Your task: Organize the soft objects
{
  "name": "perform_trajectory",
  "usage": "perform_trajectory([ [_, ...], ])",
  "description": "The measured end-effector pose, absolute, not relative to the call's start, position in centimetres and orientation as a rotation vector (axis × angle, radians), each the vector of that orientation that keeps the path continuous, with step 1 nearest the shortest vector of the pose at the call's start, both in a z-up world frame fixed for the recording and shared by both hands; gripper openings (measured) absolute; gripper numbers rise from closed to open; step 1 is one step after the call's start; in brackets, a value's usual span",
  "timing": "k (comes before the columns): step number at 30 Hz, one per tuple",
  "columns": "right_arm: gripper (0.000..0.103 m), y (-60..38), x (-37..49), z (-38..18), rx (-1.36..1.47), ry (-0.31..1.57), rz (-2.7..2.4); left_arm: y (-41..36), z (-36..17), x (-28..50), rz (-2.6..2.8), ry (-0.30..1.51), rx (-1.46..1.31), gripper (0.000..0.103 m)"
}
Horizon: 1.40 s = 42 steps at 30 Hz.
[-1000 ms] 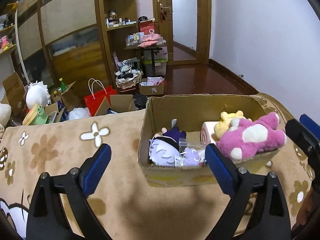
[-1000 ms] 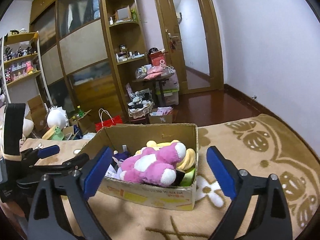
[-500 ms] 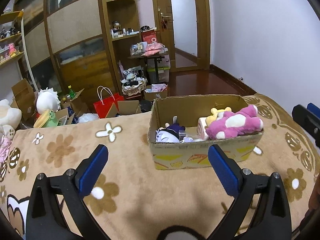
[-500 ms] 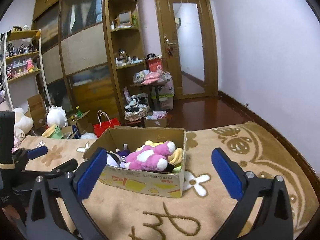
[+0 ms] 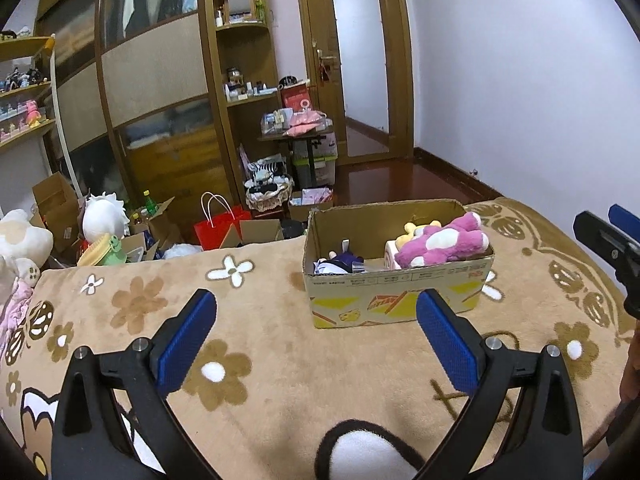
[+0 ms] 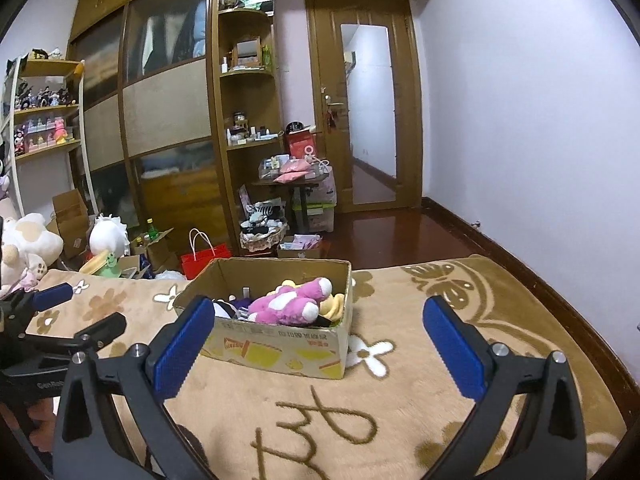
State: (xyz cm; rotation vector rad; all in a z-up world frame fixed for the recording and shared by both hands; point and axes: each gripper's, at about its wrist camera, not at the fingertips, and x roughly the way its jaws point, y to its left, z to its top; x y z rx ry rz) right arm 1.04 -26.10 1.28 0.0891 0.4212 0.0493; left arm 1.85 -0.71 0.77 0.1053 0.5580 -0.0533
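Note:
A cardboard box (image 5: 400, 300) (image 6: 280, 346) stands on the tan flower-patterned blanket (image 5: 260, 340). It holds a pink-and-white plush (image 5: 444, 242) (image 6: 292, 302), a yellow plush (image 5: 416, 227), a pink roll (image 5: 391, 254) and a purple-and-white doll (image 5: 340, 262). My left gripper (image 5: 316, 332) is open and empty, well back from the box. My right gripper (image 6: 320, 338) is open and empty, also back from the box. The right gripper shows at the right edge of the left wrist view (image 5: 608, 248); the left gripper shows at the left of the right wrist view (image 6: 60, 316).
Beyond the blanket's far edge are a red bag (image 5: 218, 226), open cartons, bottles and white plush toys (image 5: 104, 216). More plush toys lie at the far left (image 6: 28, 240). A wardrobe, shelves and a door stand behind. The wall is on the right.
Both grippers have pulled back and up from the box, which now looks smaller and farther away. Both stayed open and empty.

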Motion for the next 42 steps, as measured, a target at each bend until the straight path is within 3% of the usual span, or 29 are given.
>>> perform_trajectory([
  [42, 0.103, -28.4, 1.2, -1.6, 0.137, 0.444, 0.002, -0.7, 0.0, 2.6, -0.045, 0.542, 0.107, 0.099],
])
